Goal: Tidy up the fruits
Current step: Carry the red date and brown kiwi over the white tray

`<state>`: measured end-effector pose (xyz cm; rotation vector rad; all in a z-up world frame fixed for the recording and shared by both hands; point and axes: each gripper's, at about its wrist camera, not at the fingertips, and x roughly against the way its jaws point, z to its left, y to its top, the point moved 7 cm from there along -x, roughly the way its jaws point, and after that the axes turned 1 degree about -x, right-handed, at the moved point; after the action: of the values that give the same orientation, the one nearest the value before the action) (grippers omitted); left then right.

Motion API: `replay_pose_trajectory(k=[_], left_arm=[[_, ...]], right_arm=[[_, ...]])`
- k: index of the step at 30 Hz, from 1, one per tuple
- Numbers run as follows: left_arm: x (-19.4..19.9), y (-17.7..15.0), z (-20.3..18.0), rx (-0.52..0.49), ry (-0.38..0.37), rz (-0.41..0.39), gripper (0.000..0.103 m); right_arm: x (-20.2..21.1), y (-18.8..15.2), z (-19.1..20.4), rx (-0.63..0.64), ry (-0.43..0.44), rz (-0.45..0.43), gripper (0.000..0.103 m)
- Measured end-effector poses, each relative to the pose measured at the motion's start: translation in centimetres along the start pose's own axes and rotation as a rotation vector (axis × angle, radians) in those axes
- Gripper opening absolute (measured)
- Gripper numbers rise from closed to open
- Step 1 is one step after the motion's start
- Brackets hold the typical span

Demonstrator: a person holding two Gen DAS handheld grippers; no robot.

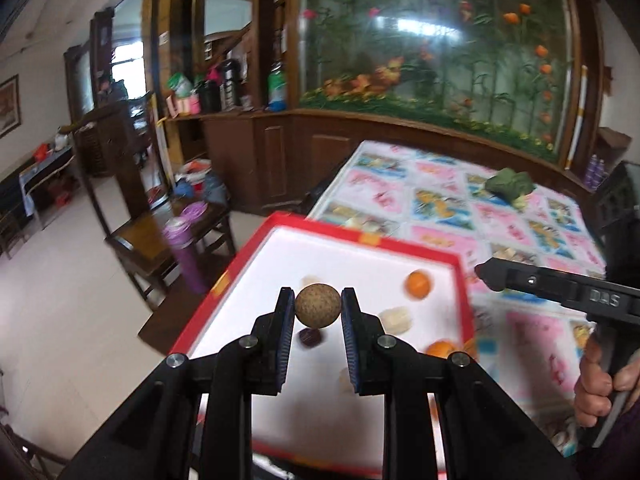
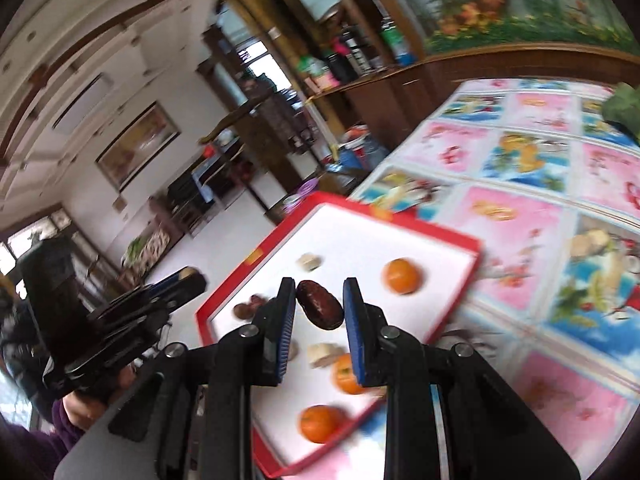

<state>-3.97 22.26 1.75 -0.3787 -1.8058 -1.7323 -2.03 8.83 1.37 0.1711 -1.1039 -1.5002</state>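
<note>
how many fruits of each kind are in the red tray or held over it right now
Going by the right wrist view plus the left grip:
oranges: 3
pale peeled pieces: 2
dark red dates: 2, one in the right gripper
round brown fruit: 1, in the left gripper
total: 8

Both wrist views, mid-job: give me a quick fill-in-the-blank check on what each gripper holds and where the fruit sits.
The left gripper is shut on a round ____ ball-like fruit.
The right gripper holds a dark ____ date.
The tray has a ____ rim.
The oranges lie ____ the tray.

Missing words: brown; red; red; inside
</note>
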Motion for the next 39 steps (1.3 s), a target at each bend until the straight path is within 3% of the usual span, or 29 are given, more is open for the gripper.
replay_pose_trajectory(k=[8, 12, 20, 32, 34, 37, 39], left_arm=[[-1.1, -2.4, 0.9, -0.028, 0.016, 0.056, 0.022], [-2.1, -3.4, 2.6, -0.009, 0.043, 0.099, 0.022], [-3.8, -4.9, 2.4, -0.030, 0.031, 0.168, 0.022], [-5.1, -6.6, 2.1, -0.040, 0.033, 0.247, 0.023], [-5.2, -6.7, 2.2, -0.038, 0.036, 0.253, 0.023], [-5.2, -6.7, 2.3, -0.030, 0.037, 0.266, 0.023], [-5.1, -6.5, 2.3, -0.019, 0.029, 0.268, 0.025]], right_arm=[[-4.6, -5.1, 4.5, 0.130, 0.042, 0.179, 0.026], [-5.3, -7.1, 5.8, 0.219, 0.013, 0.226, 0.026], [-6.6, -9.4, 5.3, 0.260, -0.034, 0.323, 0.027], [-7.1, -10.0, 5.5, 0.331, -0.078, 0.339, 0.028], [-7.2, -10.0, 5.6, 0.335, -0.073, 0.347, 0.032], [-6.9, -10.0, 5.9, 0.330, -0.039, 0.364, 0.046], [-6.1, -9.3, 5.9, 0.319, -0.014, 0.340, 0.048]])
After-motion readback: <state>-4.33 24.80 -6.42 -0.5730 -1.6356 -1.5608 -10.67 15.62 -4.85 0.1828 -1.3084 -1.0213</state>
